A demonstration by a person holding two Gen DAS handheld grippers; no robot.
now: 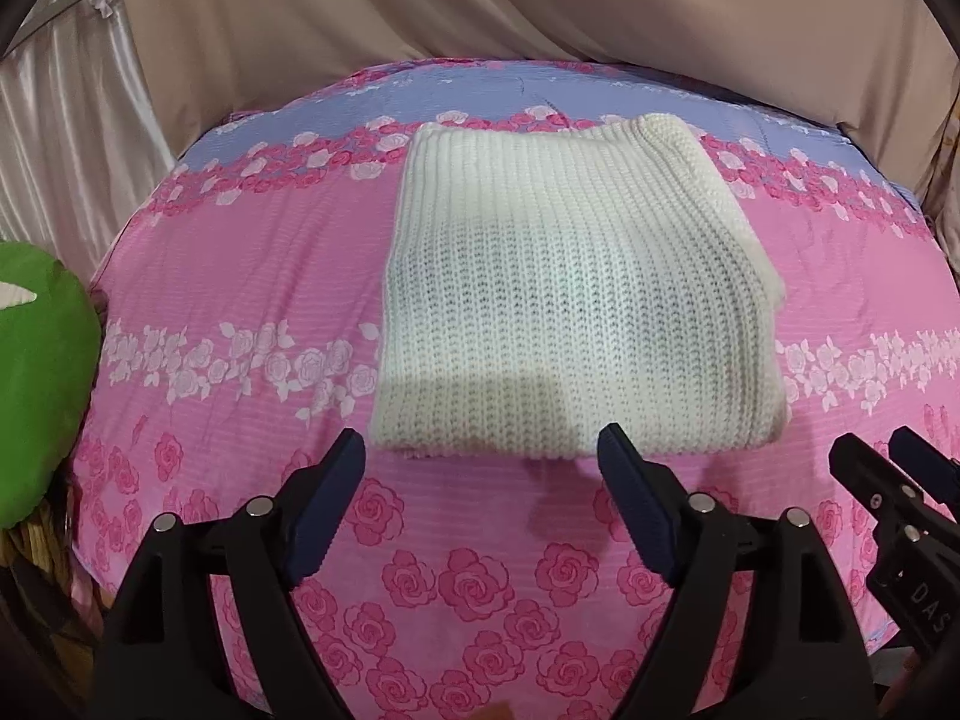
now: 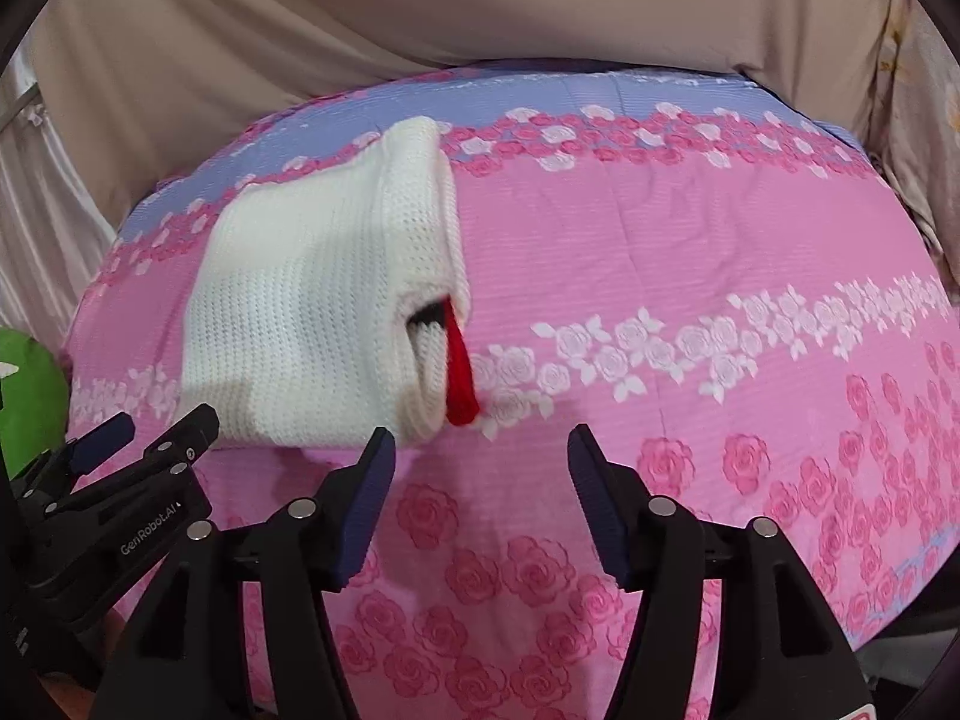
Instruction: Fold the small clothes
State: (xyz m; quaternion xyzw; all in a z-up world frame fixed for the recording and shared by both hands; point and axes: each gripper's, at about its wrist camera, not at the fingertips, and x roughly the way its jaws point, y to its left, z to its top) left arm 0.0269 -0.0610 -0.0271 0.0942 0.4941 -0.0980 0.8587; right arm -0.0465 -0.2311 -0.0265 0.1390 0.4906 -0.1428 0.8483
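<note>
white knit sweater [image 1: 570, 300] lay folded into a tidy rectangle mid-bed on the pink rose sheet [image 1: 240, 276]; fold looked abt done, red bit [image 2: 462, 378] stuck out its right side. left gripper [image 1: 480, 450] & right gripper [image 2: 480, 450] both spread wide, empty, just short of it. green cushion [image 1: 42, 384] off left, nothing blocking.

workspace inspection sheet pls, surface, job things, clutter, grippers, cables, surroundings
surface: bed sheet, pink and lilac with rose print, lying smooth.
job's things: white knit sweater folded into a block on the sheet; a red strip and a bit of black show at its right edge.
clutter: green cushion at the left edge.
grippers: left gripper and right gripper both open, empty, short of the sweater.
cables: nothing seen.
surroundings: beige curtain behind the bed.
</note>
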